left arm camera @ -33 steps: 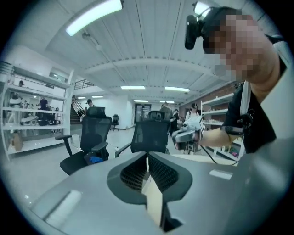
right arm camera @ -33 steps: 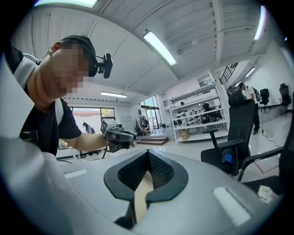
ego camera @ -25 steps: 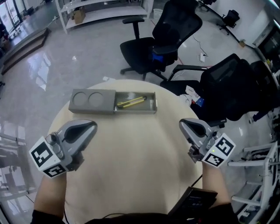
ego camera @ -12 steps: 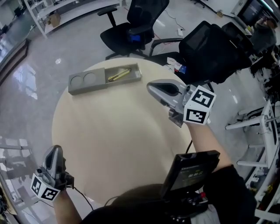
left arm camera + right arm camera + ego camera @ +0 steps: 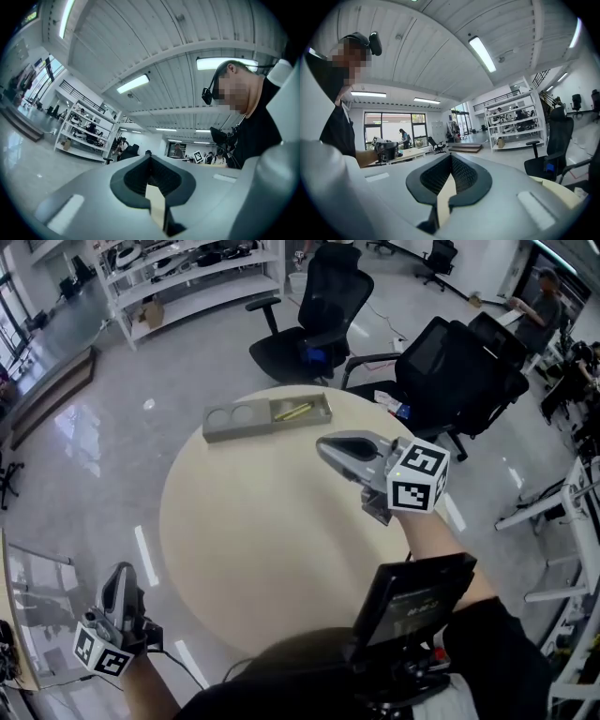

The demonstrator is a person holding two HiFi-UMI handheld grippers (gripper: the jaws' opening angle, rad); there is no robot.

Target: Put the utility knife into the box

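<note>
Down at the left, your left gripper [image 5: 119,577] hangs low off the table [image 5: 234,549], jaws pressed together on nothing. At the far edge, the utility knife [image 5: 292,412] lies in the box [image 5: 264,426], right compartment. Your right gripper [image 5: 326,447], closed and empty, hovers nearby; a careless swing could knock the box. Both gripper views aim upward, and the blade is too small to read.

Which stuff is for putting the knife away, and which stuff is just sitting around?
For the job: utility knife, lying in the box; right gripper and left gripper, both shut and empty.
Just around: black chairs, shelves.
</note>
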